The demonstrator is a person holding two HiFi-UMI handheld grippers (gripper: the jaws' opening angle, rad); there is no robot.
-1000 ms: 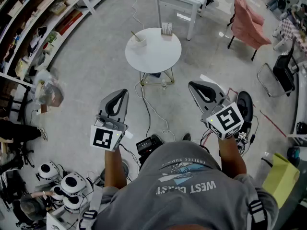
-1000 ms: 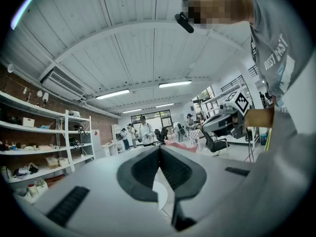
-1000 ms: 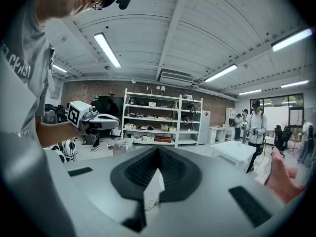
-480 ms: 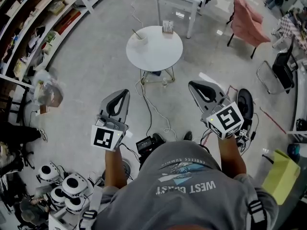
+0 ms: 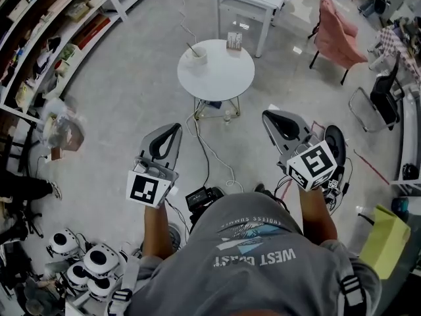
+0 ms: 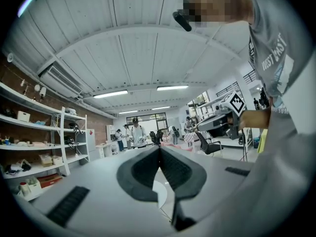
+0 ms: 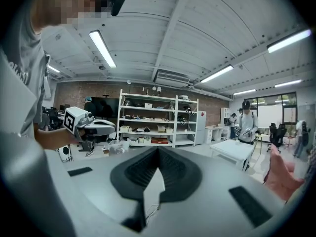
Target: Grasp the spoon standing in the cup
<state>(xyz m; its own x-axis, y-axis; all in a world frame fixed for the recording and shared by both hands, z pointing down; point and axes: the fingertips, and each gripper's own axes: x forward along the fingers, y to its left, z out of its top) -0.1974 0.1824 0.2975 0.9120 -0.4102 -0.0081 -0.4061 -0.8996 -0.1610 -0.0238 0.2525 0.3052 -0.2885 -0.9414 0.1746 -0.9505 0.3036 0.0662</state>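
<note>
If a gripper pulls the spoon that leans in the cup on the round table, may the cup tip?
Possibly. The spoon leans on the rim of the cup, so a sideways pull would probably lever the cup over; lifting straight up seems safer. The spoon looks thin and stiff, so it may slip.

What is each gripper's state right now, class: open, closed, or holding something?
Left gripper: jaws closed, nothing between them.
Right gripper: jaws closed, nothing between them.

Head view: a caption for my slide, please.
Left tool and right tool, both shut, before a round table with spoon in cup.
</note>
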